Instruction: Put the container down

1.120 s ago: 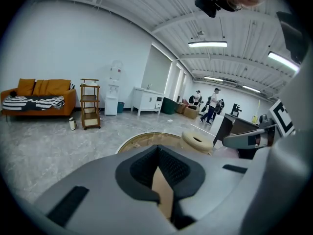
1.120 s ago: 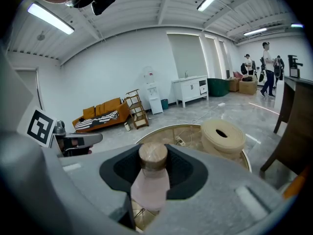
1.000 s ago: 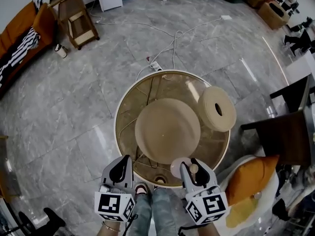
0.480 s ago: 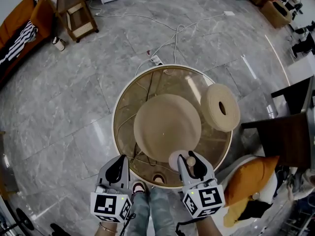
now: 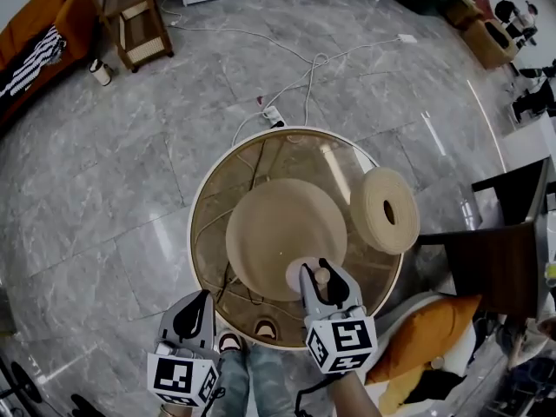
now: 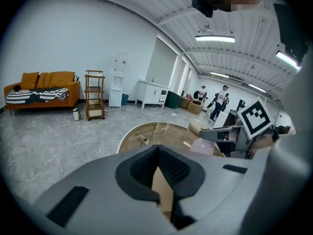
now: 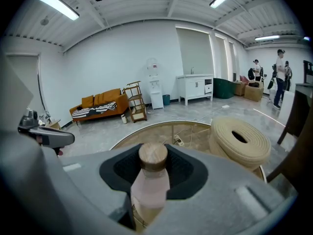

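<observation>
Holding the pink container (image 7: 149, 182) tight in my right gripper (image 5: 318, 273), I worry about the tan bump (image 5: 278, 224) just under it. Set down there, it could tip and roll.

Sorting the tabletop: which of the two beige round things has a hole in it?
The smaller thick ring on the right; the large central disc has none.

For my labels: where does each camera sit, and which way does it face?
Head view: on the head, steeply down at the round table; left gripper, right gripper, legs show.
Left gripper view: on that gripper, along its shut jaws, over the table.
Right gripper view: along its jaws, gripping the pink bottle.
All share the table.
</observation>
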Demonstrator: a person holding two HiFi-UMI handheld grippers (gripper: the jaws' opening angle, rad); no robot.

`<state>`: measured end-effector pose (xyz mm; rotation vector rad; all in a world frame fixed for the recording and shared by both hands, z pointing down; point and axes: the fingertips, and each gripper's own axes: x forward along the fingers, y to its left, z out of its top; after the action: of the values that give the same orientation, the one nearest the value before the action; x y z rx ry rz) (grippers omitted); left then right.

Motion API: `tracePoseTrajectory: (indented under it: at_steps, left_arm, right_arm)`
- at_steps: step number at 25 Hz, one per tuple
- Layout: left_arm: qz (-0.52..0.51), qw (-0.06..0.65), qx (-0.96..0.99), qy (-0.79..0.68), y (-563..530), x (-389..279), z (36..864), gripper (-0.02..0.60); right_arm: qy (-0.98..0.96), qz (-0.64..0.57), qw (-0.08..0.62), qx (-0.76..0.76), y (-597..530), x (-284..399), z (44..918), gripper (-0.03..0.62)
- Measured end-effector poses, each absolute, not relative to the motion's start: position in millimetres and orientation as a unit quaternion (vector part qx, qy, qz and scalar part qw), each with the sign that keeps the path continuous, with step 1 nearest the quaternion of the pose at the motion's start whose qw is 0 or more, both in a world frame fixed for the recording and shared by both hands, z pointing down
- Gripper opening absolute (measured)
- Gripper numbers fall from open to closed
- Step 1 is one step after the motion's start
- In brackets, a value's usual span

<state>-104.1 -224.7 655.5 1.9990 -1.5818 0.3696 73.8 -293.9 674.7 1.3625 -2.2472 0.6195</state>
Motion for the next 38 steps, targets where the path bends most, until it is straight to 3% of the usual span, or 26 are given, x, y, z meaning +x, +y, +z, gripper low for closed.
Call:
tracePoseTrajectory:
  at_steps: [38]
  left_arm:
    - [0.133,0.31,0.701,-0.629,-247,-152,699,-0.003]
  right_arm:
    - [-0.797,0.213,0.275,0.493,-388,54,751,0.135]
